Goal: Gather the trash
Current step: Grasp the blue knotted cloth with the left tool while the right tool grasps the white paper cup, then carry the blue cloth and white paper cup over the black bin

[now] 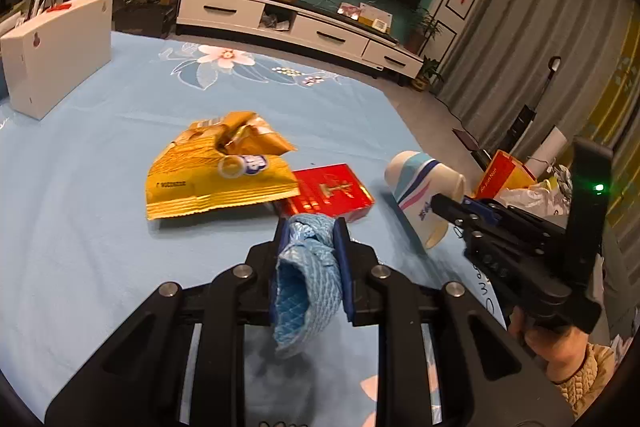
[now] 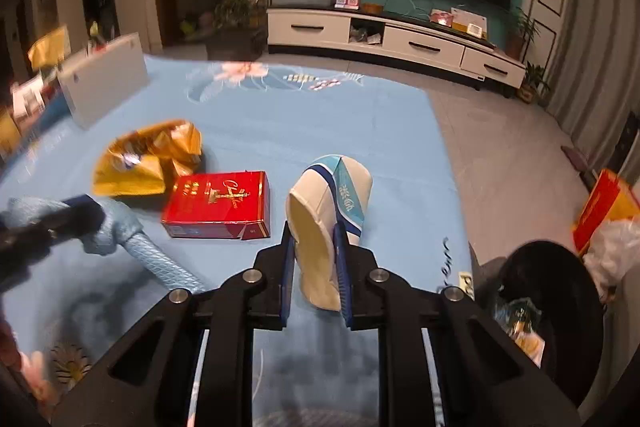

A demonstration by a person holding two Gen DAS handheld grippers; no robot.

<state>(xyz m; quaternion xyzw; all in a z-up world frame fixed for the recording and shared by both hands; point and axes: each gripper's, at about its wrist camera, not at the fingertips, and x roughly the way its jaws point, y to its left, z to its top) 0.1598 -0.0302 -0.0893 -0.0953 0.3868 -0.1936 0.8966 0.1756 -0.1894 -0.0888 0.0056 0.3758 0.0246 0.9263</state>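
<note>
Blue quilted cloth [image 1: 308, 267] hangs clamped in the left claw [image 1: 309, 233], raised above the counter [image 1: 100, 155]. The right claw [image 2: 316, 247] is clenched on a crushed paper cup [image 2: 328, 211] lying on its side. A gold snack bag [image 1: 216, 171] and a red carton [image 1: 332, 193] lie just beyond, overlapping.

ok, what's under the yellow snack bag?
One corner of the yellow snack bag overlaps the red box, which lies flat on the blue cloth. The rest of the bag rests on that cloth. Anything beneath its crumpled middle is hidden.
</note>
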